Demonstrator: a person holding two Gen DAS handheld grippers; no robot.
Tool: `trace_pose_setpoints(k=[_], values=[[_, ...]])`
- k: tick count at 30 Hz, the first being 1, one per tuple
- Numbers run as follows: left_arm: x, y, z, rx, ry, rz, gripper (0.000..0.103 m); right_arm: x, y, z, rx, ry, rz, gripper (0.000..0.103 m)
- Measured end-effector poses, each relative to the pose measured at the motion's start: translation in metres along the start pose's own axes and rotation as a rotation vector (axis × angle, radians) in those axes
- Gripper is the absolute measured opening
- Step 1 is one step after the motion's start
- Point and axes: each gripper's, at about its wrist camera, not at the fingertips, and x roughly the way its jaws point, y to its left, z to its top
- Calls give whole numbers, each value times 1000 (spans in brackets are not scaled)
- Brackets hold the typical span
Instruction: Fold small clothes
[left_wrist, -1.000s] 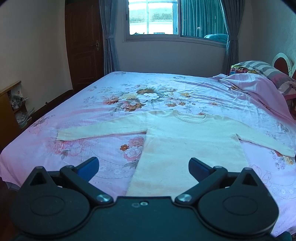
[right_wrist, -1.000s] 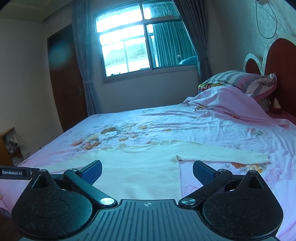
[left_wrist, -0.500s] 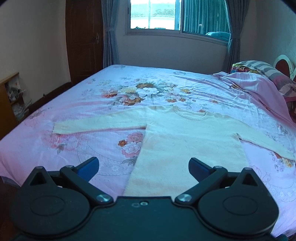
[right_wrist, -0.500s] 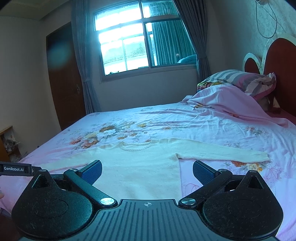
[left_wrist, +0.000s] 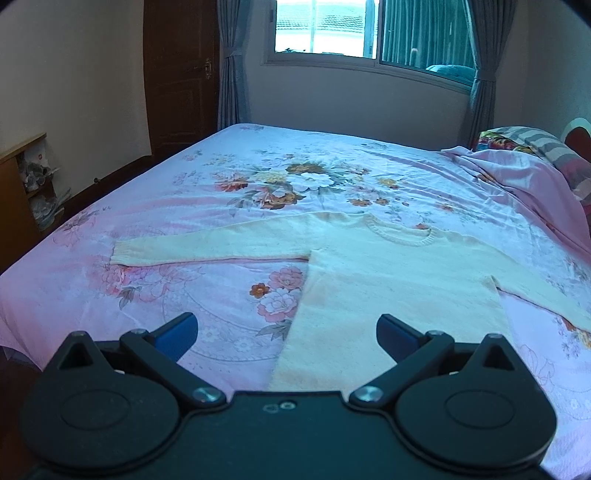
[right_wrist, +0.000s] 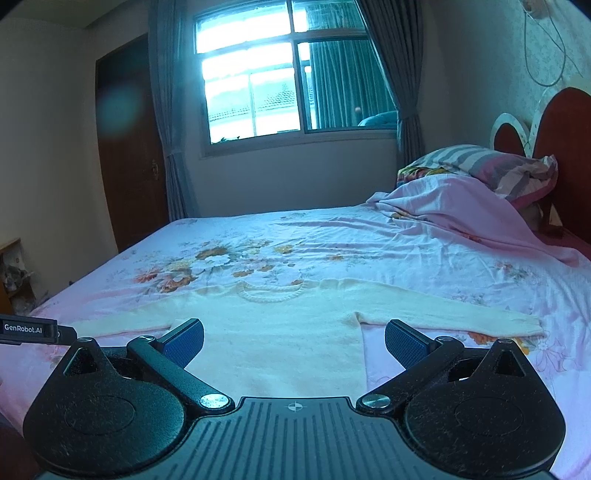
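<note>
Left wrist view first: we see our left gripper (left_wrist: 286, 328) at the bottom of the frame, its blue-padded fingers spread wide and holding nothing. Between and above them a cream knitted sweater (left_wrist: 388, 280) lies flat on the bed (left_wrist: 110, 295), neckline toward the top of the frame and hem running down behind the gripper body at lower centre. One sleeve (left_wrist: 207, 247) stretches out to the left of centre; the other runs off toward the right edge. The pink floral sheet (left_wrist: 306, 181) covers the bed around the sweater, and a rumpled pink blanket (left_wrist: 517, 173) sits at the right edge with a striped pillow (left_wrist: 546, 144) above it. A window (left_wrist: 332, 26) fills the top centre, a dark wooden door (left_wrist: 177, 70) the upper left.

From the right wrist view, our right gripper (right_wrist: 294, 339) is likewise spread apart and empty at the bottom of the frame. The sweater (right_wrist: 273, 332) lies in the middle, its torso showing between the fingers, one sleeve (right_wrist: 450, 314) reaching toward the right. At the left edge we see a black part labelled GenRobot.AI (right_wrist: 27, 328). A red headboard (right_wrist: 561, 147) stands at the right edge.
</note>
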Motion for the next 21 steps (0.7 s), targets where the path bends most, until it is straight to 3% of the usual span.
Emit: trace_pose_setpoints(k=[21], values=[[69, 42, 20, -27, 63, 93, 101, 66, 32, 11, -44, 45, 42, 103]])
